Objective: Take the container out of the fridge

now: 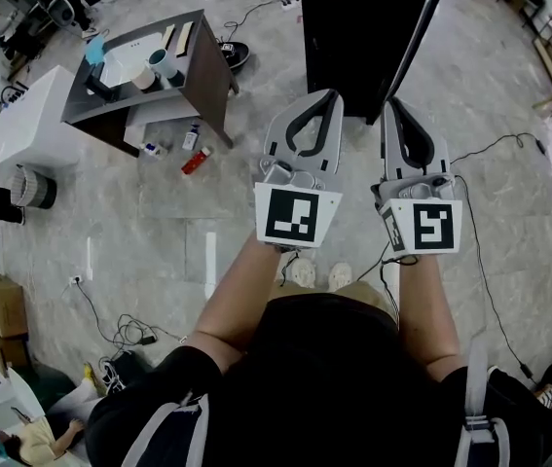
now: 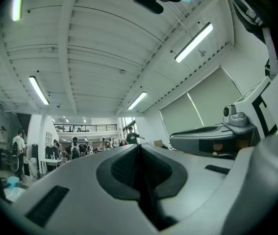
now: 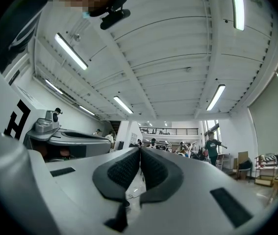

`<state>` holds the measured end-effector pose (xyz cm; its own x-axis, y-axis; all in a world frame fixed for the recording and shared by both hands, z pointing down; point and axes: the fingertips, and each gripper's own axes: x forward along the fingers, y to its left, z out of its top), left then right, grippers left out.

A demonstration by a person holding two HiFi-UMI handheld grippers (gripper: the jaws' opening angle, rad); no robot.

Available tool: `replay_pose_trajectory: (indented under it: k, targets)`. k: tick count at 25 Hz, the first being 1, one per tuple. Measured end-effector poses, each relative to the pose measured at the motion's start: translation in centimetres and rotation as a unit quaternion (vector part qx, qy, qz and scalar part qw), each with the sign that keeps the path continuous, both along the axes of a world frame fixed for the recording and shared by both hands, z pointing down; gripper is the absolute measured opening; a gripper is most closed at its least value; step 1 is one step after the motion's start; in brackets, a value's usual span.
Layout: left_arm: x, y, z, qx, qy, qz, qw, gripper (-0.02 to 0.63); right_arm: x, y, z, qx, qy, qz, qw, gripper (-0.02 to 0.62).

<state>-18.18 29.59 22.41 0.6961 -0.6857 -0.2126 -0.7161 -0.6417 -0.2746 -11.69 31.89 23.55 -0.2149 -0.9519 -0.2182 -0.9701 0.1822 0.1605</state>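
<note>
Pads (image 2: 124, 169), black and textured, press together on left tongs (image 1: 331, 95) and right tongs (image 1: 392, 103).

We see a red bottle (image 1: 196, 161) lying on the grey marble floor (image 1: 159, 227) near the brown-sided counter's (image 1: 212, 78) corner; a white cup (image 1: 144, 79) stands by its edge

Two tools: left tool (image 1: 330, 95), right tool (image 1: 393, 103). One fridge (image 1: 358, 37). One table (image 1: 212, 76).
</note>
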Motion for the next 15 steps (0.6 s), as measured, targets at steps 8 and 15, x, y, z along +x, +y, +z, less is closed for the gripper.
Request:
replay_pose_trajectory:
  k: [8, 15]
  targets:
    - [-2.5, -0.7, -0.2, 0.002, 0.008, 0.006, 1.0, 0.025, -2.0, -0.4, -0.2, 0.002, 0.001, 0.007, 1.0, 0.037]
    - [-5.3, 0.2, 0.1, 0.007, 0.007, 0.013, 0.9999, 0.025, -4.7, 0.5, -0.2, 0.008, 0.006, 0.014, 1.0, 0.037]
